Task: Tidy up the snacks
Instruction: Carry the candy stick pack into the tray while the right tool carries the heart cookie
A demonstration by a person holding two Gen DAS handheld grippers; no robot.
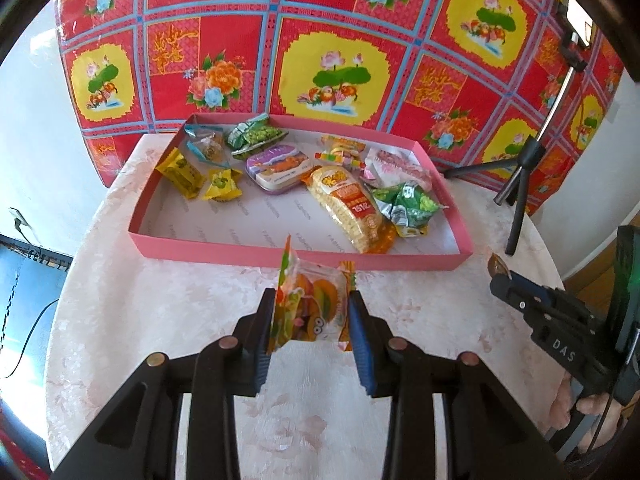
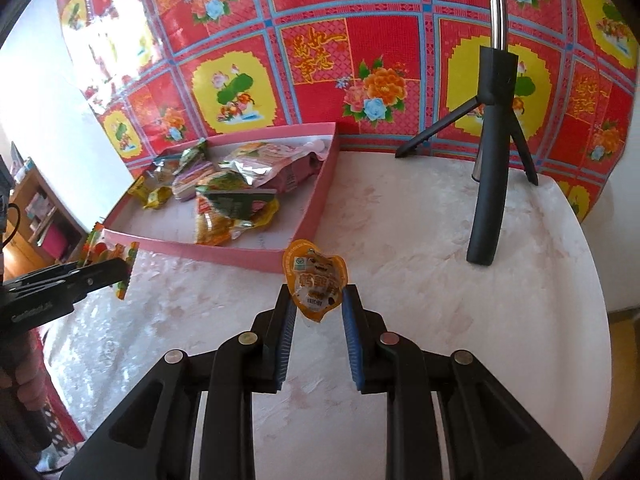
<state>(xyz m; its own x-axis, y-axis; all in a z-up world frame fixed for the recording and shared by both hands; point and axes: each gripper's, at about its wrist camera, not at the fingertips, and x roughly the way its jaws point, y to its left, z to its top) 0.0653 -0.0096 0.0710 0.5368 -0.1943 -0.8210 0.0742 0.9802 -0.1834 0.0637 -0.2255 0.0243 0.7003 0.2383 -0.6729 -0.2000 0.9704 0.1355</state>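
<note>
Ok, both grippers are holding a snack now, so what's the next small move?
Probably carry the left gripper forward over the pink tray's near wall and release there. Its fruit-print packet hangs just short of that wall, with bare tray floor right behind. The right gripper, gripping the orange pouch, can follow.

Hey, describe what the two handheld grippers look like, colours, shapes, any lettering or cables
Both are black plastic. The left gripper and right gripper each have two wedge-shaped jaws lined with ribbed blue pads, on angular linkage arms with round metal pivot pins. The right one's side carries white "DAS" lettering, and a thin black cable runs beside its handle. The left one's side has pale lettering too blurred to read.
</note>
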